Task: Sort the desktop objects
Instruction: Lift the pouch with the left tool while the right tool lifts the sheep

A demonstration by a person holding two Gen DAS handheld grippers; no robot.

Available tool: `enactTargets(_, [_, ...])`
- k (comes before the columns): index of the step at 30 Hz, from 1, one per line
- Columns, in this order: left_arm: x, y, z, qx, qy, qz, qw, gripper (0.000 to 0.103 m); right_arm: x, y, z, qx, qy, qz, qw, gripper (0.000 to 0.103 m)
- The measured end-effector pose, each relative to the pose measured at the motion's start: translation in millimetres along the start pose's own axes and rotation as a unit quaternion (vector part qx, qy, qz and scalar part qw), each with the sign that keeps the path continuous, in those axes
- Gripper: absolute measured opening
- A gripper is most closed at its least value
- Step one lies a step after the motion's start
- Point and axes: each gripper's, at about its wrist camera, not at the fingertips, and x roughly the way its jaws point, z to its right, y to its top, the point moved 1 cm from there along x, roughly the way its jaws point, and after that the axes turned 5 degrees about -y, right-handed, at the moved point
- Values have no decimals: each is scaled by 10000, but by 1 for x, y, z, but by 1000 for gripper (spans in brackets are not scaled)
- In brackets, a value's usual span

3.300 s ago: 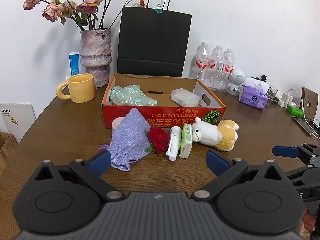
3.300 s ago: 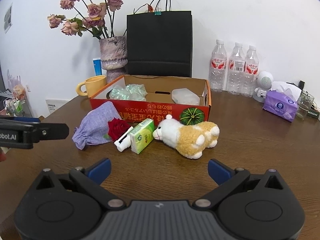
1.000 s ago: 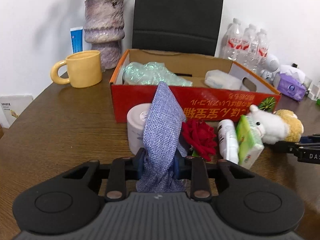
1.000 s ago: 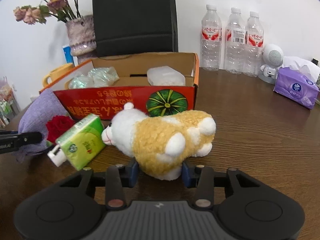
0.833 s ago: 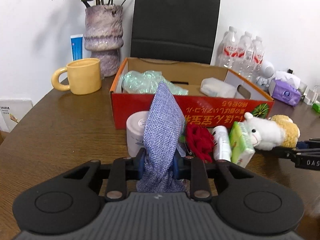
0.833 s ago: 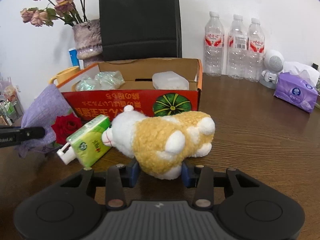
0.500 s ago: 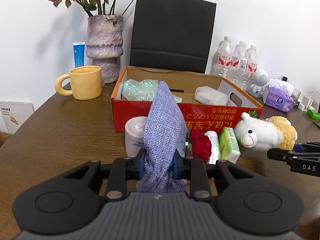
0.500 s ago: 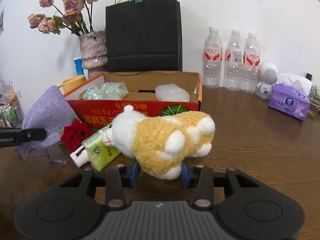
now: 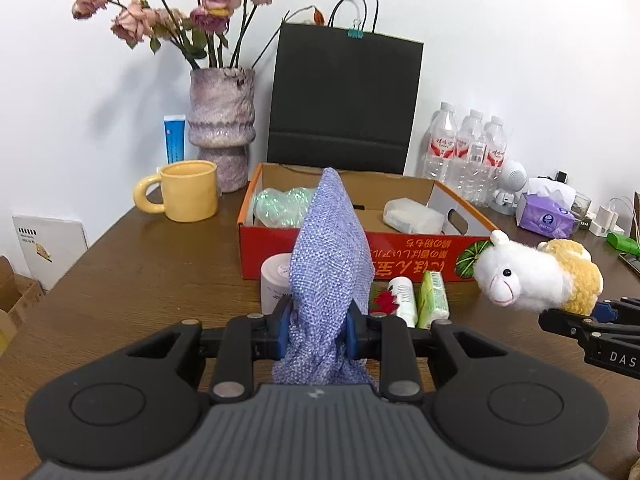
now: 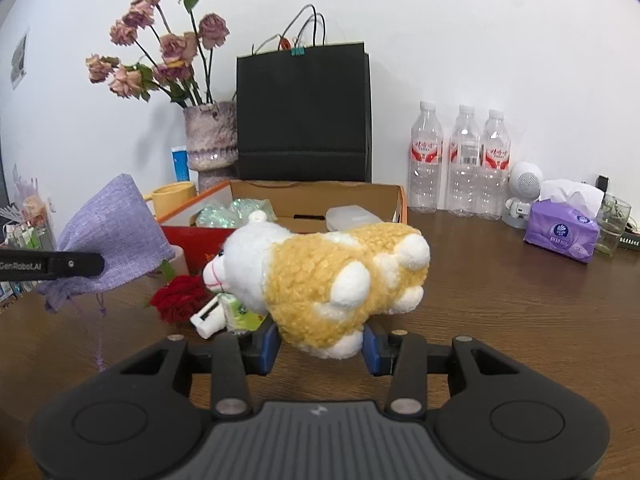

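Purple pouch point(image 9: 330, 264) clamped in our left gripper point(image 9: 316, 330), plush sheep point(image 10: 320, 276) in right gripper point(image 10: 320, 346); both lifted, unboxed. Box point(image 9: 460, 240) part-filled; rose point(image 10: 180, 296), tube point(image 9: 404, 298), tissue pack point(image 9: 434, 300) left.

Matte black plastic on both. Left gripper point(image 9: 316, 330): grey ribbed centre panel with small white logo, two round recessed discs either side, scissor linkage with silver pivot pins, blue finger pads point(image 9: 285, 320). Right gripper point(image 10: 320, 344): same build, grey ribbed panel, twin discs, silver pins, blue pads point(image 10: 269, 342). White lettering on finger sides: "GenRobot.AI" on left unit, "DAS" partly visible on right unit. Sliver of skin at left view's bottom-right edge.
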Motion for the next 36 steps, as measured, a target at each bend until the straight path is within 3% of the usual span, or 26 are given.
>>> enactTargets(15, [-47,0,8,7,-112,335,9994,22,-47,6,-11,17,26,231,9997,40])
enactTargets(36, [-73,4,3,-46,-232,504,9985,19,-69,10,-28,6,-19,323,9995,40])
